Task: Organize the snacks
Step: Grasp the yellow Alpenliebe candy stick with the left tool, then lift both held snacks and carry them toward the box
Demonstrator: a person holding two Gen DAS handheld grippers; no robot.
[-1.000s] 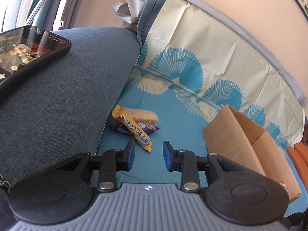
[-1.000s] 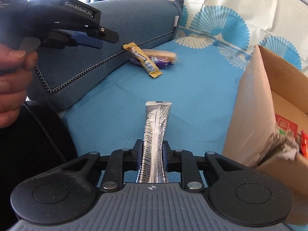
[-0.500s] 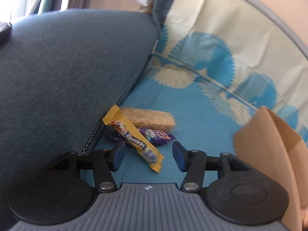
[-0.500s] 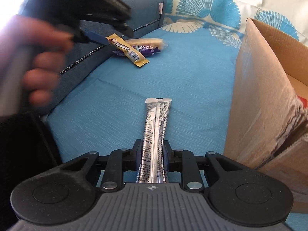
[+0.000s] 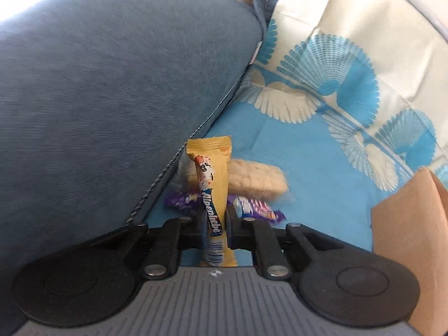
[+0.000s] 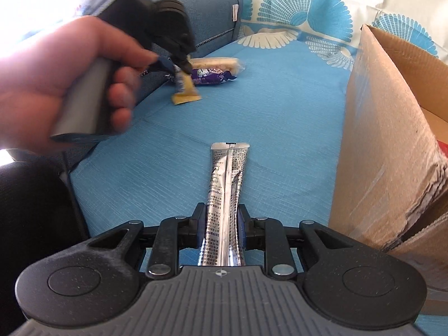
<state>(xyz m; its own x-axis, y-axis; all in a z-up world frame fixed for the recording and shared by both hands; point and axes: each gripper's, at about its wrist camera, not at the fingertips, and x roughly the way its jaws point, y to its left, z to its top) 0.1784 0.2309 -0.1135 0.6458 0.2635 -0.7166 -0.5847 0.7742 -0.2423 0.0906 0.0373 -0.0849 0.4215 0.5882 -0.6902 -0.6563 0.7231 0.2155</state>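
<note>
The left gripper pinches a yellow candy stick across its lower half, its two fingers pressed against the wrapper's sides, on a sofa seat covered by a blue cloth. The stick (its label reads "Alpenliebe") points away from the camera toward the far seat back, its far end just beside the seam of a blue-grey cushion on the left. Under and behind it lie a purple wrapped sweet and, farther off, a pale wafer bar in clear wrap, both near the cushion edge. From the right wrist view, the person's hand grips the left gripper's handle at the far left of the seat, and the stick's near end droops to the cloth below the tool. The right gripper is closed on a silver sachet, its fingers squeezing the foil so that it narrows between them; the sachet's far end sticks out over the cloth in the near middle of the seat. An open cardboard box stands on the right, just beside the right gripper, with a glimpse of red packaging inside. A cream and blue fan-patterned sheet drapes the far seat back.
</note>
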